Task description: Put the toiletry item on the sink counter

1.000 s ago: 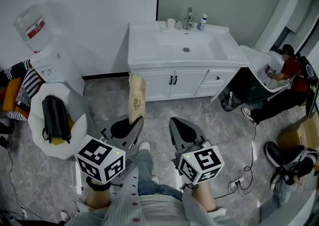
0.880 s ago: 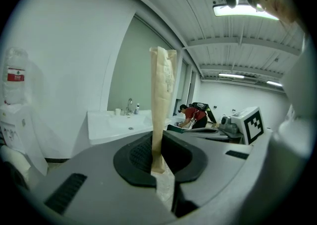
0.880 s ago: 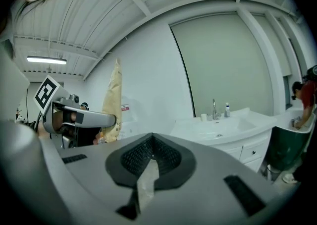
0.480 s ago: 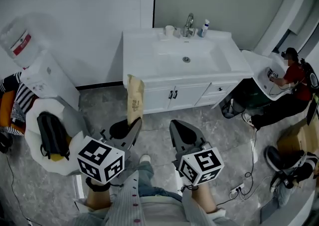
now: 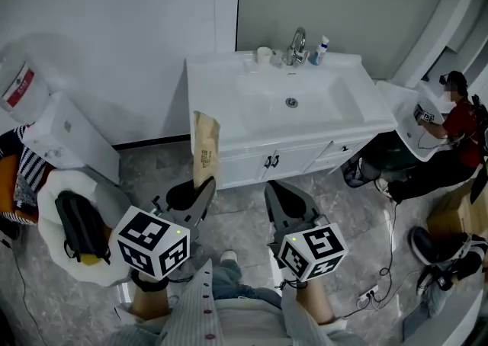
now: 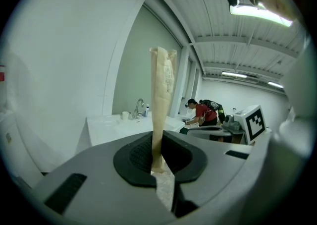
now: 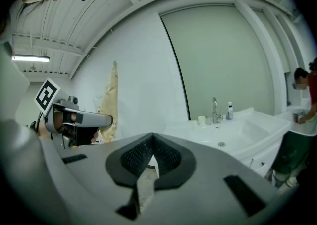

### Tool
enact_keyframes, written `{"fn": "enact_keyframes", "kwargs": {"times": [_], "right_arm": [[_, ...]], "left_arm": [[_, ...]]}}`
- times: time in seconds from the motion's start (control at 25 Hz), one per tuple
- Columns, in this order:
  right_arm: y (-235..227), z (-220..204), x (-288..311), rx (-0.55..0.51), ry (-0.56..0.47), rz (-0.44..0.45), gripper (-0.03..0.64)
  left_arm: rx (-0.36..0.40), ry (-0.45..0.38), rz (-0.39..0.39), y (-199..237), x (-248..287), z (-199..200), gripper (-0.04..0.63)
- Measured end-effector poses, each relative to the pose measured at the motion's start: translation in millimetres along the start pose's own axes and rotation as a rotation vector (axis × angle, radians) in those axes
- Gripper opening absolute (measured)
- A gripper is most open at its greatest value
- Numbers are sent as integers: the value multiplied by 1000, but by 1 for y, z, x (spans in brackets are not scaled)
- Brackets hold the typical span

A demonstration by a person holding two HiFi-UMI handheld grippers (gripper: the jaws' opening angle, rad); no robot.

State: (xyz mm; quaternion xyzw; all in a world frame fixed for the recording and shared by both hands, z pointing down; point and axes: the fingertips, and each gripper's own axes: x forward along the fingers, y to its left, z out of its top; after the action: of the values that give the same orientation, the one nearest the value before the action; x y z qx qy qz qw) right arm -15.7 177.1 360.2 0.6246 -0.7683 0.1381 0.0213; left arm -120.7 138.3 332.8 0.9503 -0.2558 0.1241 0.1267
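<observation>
Gripping a tan paper pouch [image 5: 204, 150] upright by its lower end, the left tongs [image 5: 202, 184] hang short of the white sink desk [image 5: 213, 100]. The right tongs [image 7: 148, 162] are pressed together, empty. Behind the basin [image 5: 263, 97] stand a small cup [image 5: 264, 54], contents unseen, and a bottle [image 5: 322, 50].

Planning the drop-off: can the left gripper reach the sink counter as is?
Probably, with a step closer: only floor lies between the left gripper, shut on the tan packet, and the counter, its left side bare.
</observation>
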Motion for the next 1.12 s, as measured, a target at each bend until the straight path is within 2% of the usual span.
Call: {"fn": "enact_keyframes", "kwargs": {"times": [0.28, 0.6, 0.84, 1.12], "right_arm": [[2, 8, 41, -7, 4, -3, 11], [3, 6, 57, -3, 22, -26, 10], [-18, 9, 80, 3, 29, -21, 11], [-45, 22, 127, -9, 36, 35, 10]], "left_arm": [[-12, -5, 2, 40, 5, 6, 37], [-38, -6, -7, 63, 8, 1, 37], [-59, 1, 19, 82, 24, 0, 37], [-74, -9, 73, 112, 58, 14, 37]]}}
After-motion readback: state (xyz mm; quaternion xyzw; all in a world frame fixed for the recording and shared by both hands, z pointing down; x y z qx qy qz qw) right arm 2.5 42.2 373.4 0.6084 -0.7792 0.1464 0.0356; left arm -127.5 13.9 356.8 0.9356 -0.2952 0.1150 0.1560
